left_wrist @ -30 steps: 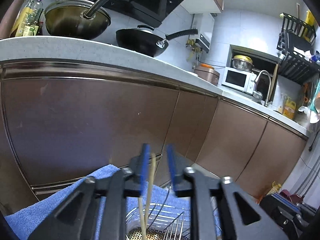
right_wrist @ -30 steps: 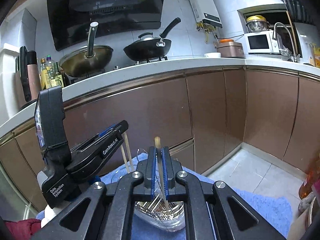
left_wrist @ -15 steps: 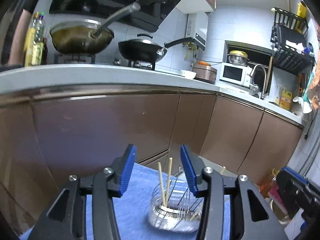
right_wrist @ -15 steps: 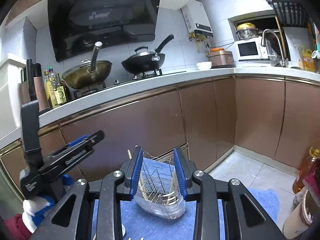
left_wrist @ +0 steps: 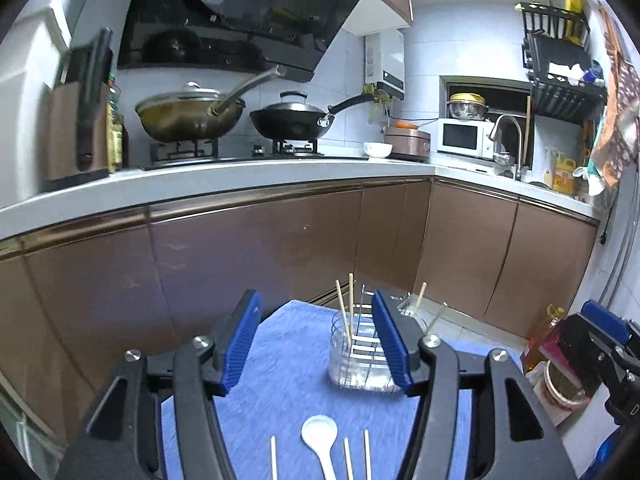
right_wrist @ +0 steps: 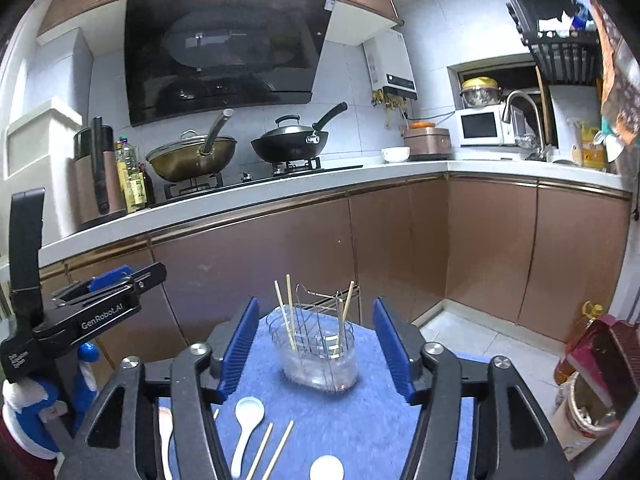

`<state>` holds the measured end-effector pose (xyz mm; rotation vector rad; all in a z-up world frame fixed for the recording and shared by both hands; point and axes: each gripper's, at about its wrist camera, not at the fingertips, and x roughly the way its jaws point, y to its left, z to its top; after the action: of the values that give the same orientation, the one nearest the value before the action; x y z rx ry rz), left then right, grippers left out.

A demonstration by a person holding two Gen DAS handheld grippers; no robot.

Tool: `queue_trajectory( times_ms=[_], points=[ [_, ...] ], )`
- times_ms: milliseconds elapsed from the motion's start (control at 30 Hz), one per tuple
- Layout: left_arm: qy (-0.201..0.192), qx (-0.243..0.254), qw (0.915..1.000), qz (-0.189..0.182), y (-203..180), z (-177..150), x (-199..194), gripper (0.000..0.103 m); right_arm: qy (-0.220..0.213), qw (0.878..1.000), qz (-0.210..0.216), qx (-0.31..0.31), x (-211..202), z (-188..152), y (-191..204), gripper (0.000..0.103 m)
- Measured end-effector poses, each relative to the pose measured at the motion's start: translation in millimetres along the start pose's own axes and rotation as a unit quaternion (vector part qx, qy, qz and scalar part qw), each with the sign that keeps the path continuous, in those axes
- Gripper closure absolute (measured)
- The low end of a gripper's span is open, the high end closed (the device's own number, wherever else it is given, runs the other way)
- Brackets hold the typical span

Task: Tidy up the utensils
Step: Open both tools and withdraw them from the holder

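On the blue cloth (right_wrist: 360,420) covering the desk, loose utensils lie nearest the cameras: a white spoon (right_wrist: 246,426) at the left, a pair of chopsticks (right_wrist: 270,450) just right of it, and a second white spoon (right_wrist: 326,470) at six o'clock. The clear utensil holder (right_wrist: 318,354) stands at twelve o'clock from them with three chopsticks upright in its wire rack. The left hand-held gripper (left_wrist: 316,346) and the right hand-held gripper (right_wrist: 316,350) are both empty, their jaws opening. The next pick likely goes best by dipping toward one loose chopstick, jaws straddling it squarely, then lowering it upright into a free slot.
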<state>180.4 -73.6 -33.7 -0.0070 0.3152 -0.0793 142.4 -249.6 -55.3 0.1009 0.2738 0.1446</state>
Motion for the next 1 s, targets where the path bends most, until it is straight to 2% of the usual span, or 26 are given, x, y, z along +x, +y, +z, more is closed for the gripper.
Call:
queue_trajectory(
  times_ms=[100, 433, 700, 1000],
  points=[
    [-0.004, 0.002, 1.0000, 0.005, -3.0, -9.5, -26.4, 0.046, -0.003, 1.000, -0.005, -0.015, -21.0, -7.2, 6.8, 0.038],
    [-0.007, 0.022, 0.9995, 0.024, -19.0, -24.6, -70.2, 0.045, -0.028, 0.999, 0.003, -0.044, -68.2, -10.9, 10.0, 0.037],
    [0.006, 0.039, 0.9988, 0.028, -37.4, -29.1, -69.6, 0.045, -0.035, 0.998, 0.012, -0.053, -82.2, -15.6, 4.0, 0.037],
    [0.021, 0.051, 0.9983, 0.020, -57.4, -33.8, -56.3, 0.045, -0.031, 0.999, 0.002, -0.041, -85.3, -20.9, -15.4, 0.037]
  ],
)
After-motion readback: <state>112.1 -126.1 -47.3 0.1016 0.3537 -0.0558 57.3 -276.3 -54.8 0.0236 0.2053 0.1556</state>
